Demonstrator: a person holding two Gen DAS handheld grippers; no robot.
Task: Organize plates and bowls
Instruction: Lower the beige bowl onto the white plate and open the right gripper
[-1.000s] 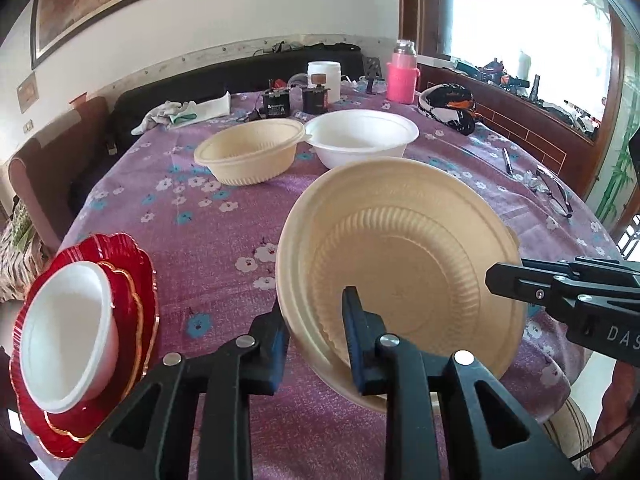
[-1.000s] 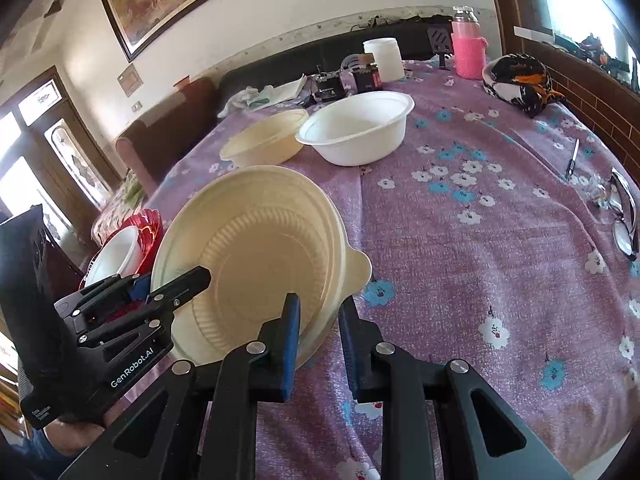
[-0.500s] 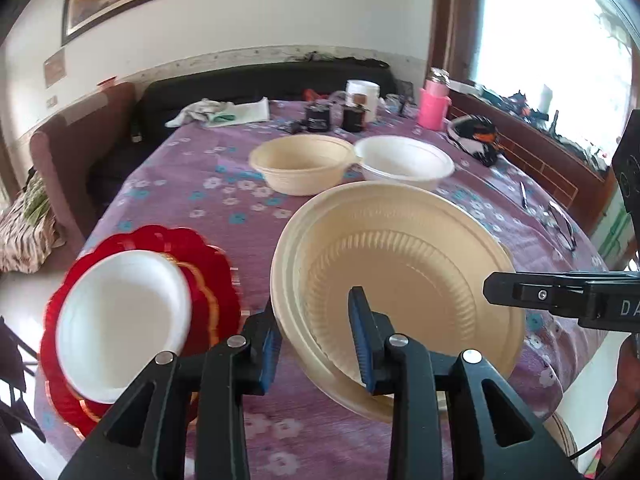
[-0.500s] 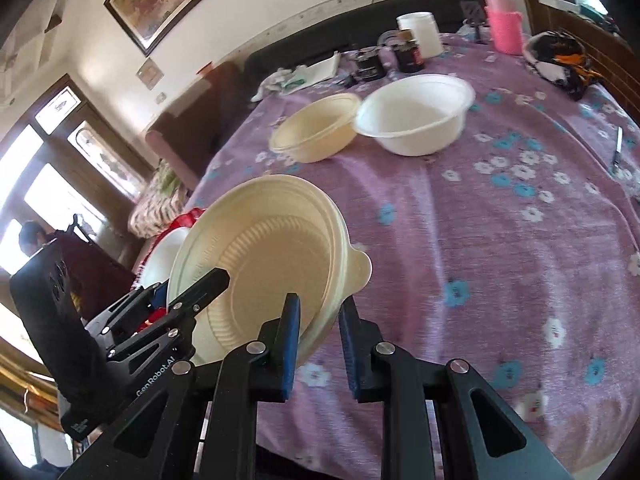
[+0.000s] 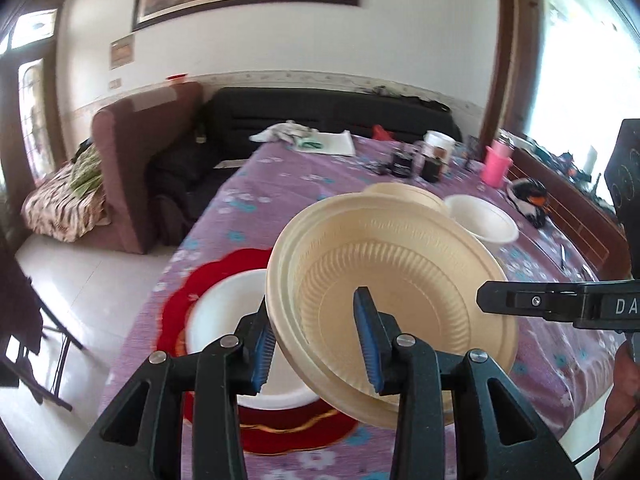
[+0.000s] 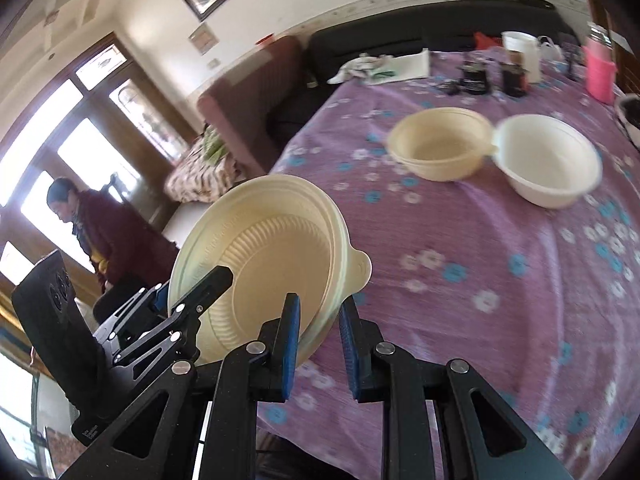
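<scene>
The left wrist view shows a red plate (image 5: 188, 304) with a white dish (image 5: 224, 320) on it, at the near left edge of the table (image 5: 256, 200). The right wrist view does not show these two, because the cream plate (image 6: 264, 256) and the left claw (image 5: 314, 304) cover that side. Only the right wrist view shows a person (image 6: 92, 232) standing far to the left by the bright windows. It also shows the cream bowl (image 6: 440, 144) and the white bowl (image 6: 548, 160) whole, touching each other in the far part of the table. In the left wrist view the cream bowl is mostly hidden behind the cream plate. The small tab on the plate's rim (image 6: 360, 268) is seen only from the right.

The cream plate is lifted and tilted above the near left part of the table, between the two claws. The right claw (image 6: 319, 302) is clamped on its near right rim, just beside the tab. The left claw has the opposite rim between its fingers, one finger (image 5: 262, 344) outside the plate and the other over its ribbed inside. Its jaws have just been opening and now stand apart, wider than the rim. In the left wrist view the plate overlaps the right side of the red plate and the white dish.
</scene>
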